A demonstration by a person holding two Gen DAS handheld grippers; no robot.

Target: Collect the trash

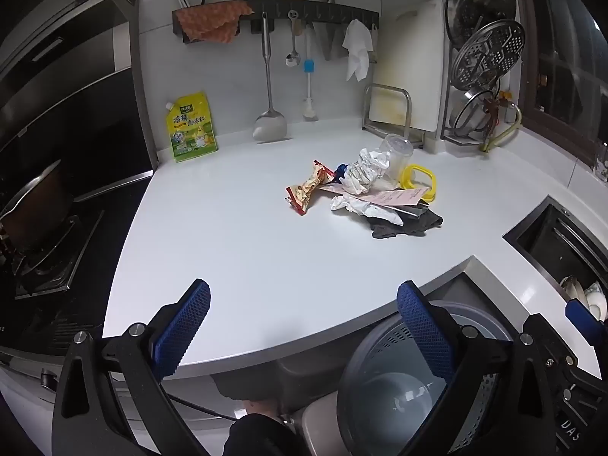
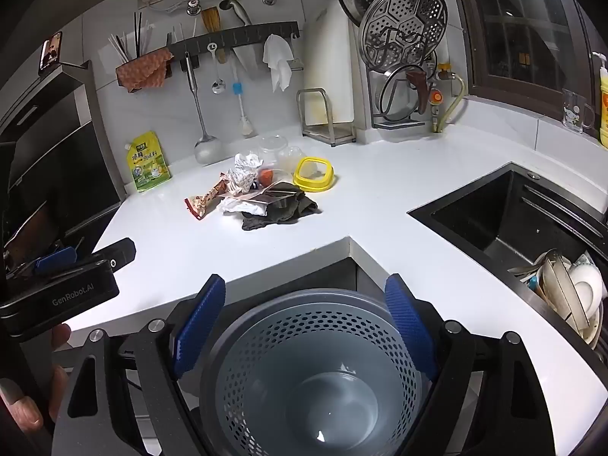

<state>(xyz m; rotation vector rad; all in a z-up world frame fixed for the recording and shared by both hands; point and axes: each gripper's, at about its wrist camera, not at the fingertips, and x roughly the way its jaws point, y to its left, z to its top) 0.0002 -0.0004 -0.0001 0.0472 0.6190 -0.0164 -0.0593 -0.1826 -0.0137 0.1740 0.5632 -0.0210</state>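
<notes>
A trash pile lies mid-counter: a red-yellow snack wrapper (image 1: pixel 307 190) (image 2: pixel 207 197), crumpled paper (image 1: pixel 364 174) (image 2: pixel 243 174), a pink receipt (image 1: pixel 399 195), clear plastic cups (image 1: pixel 397 152) (image 2: pixel 273 148), a yellow ring lid (image 1: pixel 418 182) (image 2: pixel 313 178) and a dark cloth (image 1: pixel 406 224) (image 2: pixel 281 211). A grey perforated bin (image 2: pixel 315 361) (image 1: pixel 410 380) stands below the counter's inner corner, with nothing in it. My left gripper (image 1: pixel 304 287) is open above the counter's front edge, well short of the pile. My right gripper (image 2: pixel 304 283) is open above the bin, holding nothing.
A black sink (image 2: pixel 513 220) with stacked dishes (image 2: pixel 570 288) is at the right. A stove (image 1: pixel 45 258) with a pot is at the left. A yellow-green seasoning pouch (image 1: pixel 192 127), hanging utensils and a lid rack (image 1: pixel 482 76) line the back wall.
</notes>
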